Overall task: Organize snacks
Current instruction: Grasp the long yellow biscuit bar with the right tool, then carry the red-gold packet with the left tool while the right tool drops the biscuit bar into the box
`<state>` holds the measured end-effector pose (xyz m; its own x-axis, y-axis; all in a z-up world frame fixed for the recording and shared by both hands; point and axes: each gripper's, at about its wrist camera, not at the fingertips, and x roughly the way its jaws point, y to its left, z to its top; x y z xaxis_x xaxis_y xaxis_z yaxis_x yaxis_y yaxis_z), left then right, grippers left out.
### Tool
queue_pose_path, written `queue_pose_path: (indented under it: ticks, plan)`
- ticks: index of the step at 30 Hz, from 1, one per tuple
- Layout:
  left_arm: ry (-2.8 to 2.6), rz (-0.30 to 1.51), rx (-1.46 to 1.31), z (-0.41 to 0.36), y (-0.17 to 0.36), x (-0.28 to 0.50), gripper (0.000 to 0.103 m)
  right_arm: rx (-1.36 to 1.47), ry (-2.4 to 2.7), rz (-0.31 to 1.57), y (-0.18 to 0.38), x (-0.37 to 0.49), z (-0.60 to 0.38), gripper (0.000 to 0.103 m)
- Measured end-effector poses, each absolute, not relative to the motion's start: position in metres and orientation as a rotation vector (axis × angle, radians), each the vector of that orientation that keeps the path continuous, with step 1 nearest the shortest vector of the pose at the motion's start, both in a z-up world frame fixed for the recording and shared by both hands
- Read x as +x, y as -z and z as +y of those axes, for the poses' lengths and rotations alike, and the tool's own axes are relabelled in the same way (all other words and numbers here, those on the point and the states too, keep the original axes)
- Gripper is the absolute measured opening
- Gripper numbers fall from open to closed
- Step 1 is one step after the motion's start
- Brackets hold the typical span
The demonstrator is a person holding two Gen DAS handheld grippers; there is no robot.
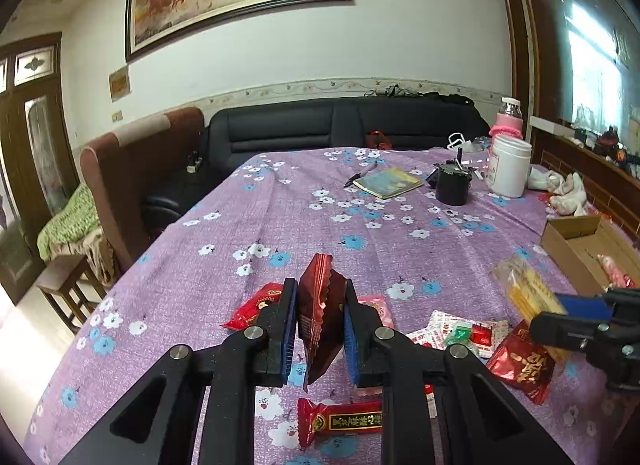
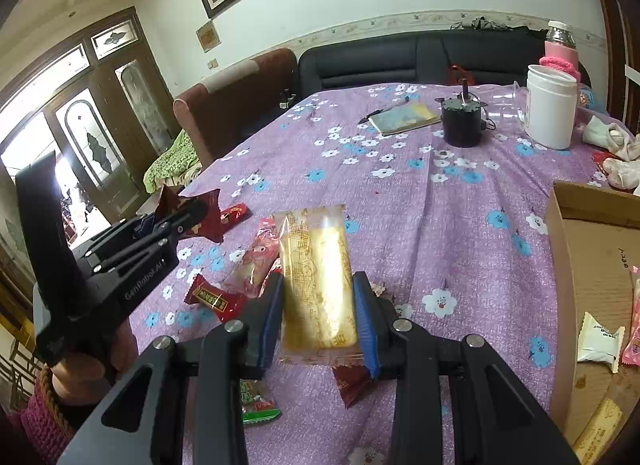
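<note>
My left gripper (image 1: 320, 289) is shut on a dark red snack packet (image 1: 320, 317) and holds it on edge above the purple flowered tablecloth (image 1: 280, 225). In the right wrist view that gripper (image 2: 192, 209) is at the left with the red packet (image 2: 208, 217). My right gripper (image 2: 318, 281) is shut on a long clear packet of yellow biscuits (image 2: 316, 265), its pads pressing both sides. Several loose snacks lie under both grippers: a red candy (image 1: 340, 421), a pink packet (image 2: 252, 265) and a red-gold packet (image 1: 520, 365). An open cardboard box (image 2: 592, 265) at the right holds a white packet (image 2: 600, 339).
A black cylinder (image 1: 452, 185), a white jar (image 1: 508, 165), a notebook (image 1: 388, 183) and a pink-sleeved bottle (image 1: 509, 117) stand at the table's far end. White cloth (image 2: 616, 145) lies behind the box. The table's left edge drops toward a brown chair (image 1: 132, 169).
</note>
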<state>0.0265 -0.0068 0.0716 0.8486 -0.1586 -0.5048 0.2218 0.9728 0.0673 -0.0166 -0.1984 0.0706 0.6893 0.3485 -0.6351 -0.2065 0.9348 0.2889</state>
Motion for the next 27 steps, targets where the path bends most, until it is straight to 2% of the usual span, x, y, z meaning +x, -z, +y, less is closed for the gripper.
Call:
queue_pose_path:
  ticks: [27]
  plan:
    - [0.193,0.44,0.162,-0.014,-0.079,0.011,0.021,0.241,-0.29,0.715,-0.08,-0.019,-0.21,0.033]
